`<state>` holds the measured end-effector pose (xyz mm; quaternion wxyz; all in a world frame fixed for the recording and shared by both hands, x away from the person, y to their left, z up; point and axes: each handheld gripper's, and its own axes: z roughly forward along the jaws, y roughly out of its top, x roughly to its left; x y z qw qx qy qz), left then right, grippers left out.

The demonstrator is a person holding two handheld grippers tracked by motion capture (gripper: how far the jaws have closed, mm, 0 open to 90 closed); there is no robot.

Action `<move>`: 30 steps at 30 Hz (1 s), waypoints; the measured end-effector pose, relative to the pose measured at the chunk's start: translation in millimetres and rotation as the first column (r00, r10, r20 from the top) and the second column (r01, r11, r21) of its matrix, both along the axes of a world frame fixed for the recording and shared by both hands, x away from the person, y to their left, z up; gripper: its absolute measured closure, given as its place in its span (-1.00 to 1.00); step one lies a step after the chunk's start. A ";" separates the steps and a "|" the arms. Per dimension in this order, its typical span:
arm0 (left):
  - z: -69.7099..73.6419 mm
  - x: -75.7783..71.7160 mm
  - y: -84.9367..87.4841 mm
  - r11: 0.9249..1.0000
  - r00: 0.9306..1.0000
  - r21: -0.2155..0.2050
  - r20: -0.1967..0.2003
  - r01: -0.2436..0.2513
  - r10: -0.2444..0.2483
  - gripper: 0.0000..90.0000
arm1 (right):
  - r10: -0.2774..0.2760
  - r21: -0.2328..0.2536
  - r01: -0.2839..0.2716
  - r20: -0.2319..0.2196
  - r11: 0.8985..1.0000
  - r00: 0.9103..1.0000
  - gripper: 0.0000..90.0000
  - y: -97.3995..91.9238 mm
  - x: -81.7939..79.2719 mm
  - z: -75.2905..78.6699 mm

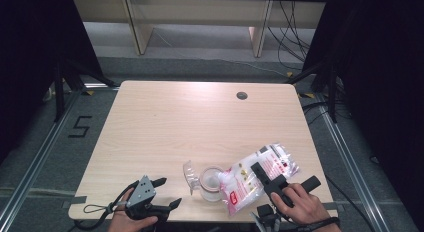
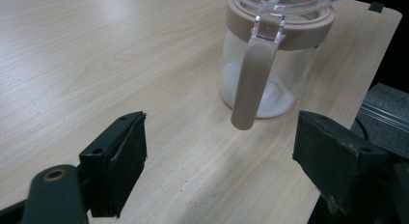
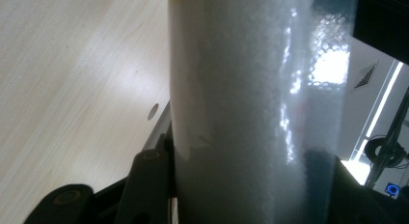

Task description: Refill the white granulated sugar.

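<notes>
White granules fill the bag [image 1: 260, 174], clamped in the right tool [image 1: 270, 184] and tilted over the jar [image 1: 211, 184]. Left tool [image 1: 167, 192] rests on the worktop [image 1: 175, 122], jaws apart, just beside the jar.

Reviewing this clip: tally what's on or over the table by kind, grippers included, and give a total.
Grippers: 2, left and right
Jars: 1, clear with a pink collar and an open lid
Bags: 1, clear plastic bag of white granules, tilted over the jar
Total: 4

Jar [image 2: 270, 55] top past the frame edge; bag [image 3: 251, 108] print unreadable.
</notes>
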<state>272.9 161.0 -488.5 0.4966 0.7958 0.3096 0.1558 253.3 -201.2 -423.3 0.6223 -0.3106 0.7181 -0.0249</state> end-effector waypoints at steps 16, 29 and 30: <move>-0.2 0.0 -0.3 1.000 1.000 -0.001 0.001 -0.003 0.003 -0.58 | 0.000 0.003 0.000 -0.010 1.000 1.000 0.39 -0.1 -0.2 0.2; -0.9 0.2 -0.9 1.000 1.000 -0.013 -0.001 -0.003 0.003 -0.58 | -0.002 0.001 0.002 -0.013 1.000 1.000 0.40 0.0 -0.2 0.3; -0.8 0.3 -0.5 1.000 1.000 -0.008 0.001 0.000 0.000 -0.58 | -0.002 -0.002 0.002 -0.015 1.000 1.000 0.40 0.0 -0.1 0.3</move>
